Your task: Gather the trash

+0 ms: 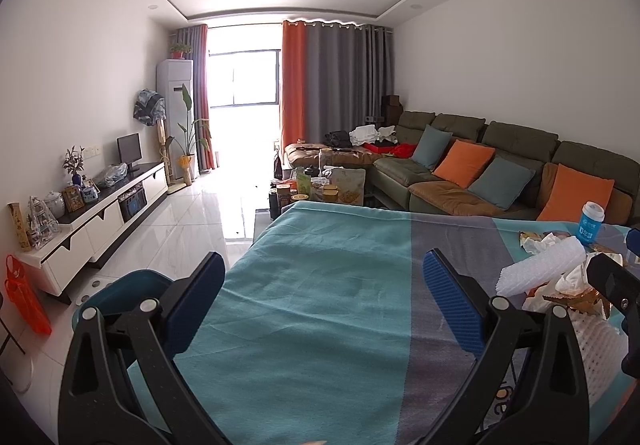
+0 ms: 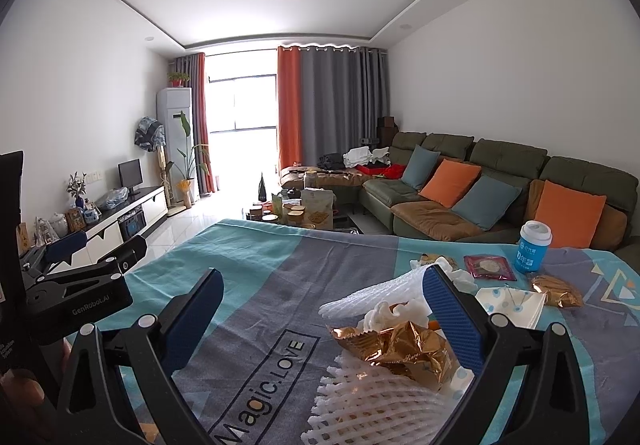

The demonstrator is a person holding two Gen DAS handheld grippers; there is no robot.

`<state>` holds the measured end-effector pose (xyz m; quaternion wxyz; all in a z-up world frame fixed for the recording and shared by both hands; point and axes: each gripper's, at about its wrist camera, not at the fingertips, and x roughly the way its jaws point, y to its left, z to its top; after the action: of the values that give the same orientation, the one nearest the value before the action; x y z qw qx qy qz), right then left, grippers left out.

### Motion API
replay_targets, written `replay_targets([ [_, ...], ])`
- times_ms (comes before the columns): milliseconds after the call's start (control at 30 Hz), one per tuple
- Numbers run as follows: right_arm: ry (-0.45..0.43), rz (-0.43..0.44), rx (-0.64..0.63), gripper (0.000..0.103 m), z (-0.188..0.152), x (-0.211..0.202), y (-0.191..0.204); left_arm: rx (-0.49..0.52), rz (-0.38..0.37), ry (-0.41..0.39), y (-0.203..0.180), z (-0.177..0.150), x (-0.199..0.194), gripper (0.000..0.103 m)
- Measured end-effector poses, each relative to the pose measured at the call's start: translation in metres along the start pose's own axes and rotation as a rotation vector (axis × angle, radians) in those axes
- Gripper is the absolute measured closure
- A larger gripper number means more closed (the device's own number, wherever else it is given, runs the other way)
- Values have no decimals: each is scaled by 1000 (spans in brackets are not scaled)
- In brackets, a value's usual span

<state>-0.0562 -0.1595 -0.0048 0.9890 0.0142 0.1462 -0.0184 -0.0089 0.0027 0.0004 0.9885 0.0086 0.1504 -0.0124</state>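
I see both the left gripper (image 1: 322, 299) and right gripper (image 2: 322, 311) spread empty, my right finger hiding part of the gold wrapper (image 2: 400, 345).

Printed in white on the grey band of the tablecloth (image 2: 248, 285), inside a thin dark rectangle running toward its near edge, the words "Magic.LOVE" are showing, with the "a" and the "O" in yellow. The black body of the left gripper (image 2: 94, 257), hanging over the table's left edge, is carrying "GenRobot.AI" in pale letters. Near the far right corner, the blue cup (image 2: 533, 247) with the white lid is wearing a white label too small to read, apart from what looks like "10".
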Motion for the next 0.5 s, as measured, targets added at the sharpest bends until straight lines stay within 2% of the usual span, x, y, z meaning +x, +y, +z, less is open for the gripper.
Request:
replay_targets([
  [500, 1, 5, 5, 7, -2, 1, -1, 7, -13, 7, -4, -2, 0, 5],
])
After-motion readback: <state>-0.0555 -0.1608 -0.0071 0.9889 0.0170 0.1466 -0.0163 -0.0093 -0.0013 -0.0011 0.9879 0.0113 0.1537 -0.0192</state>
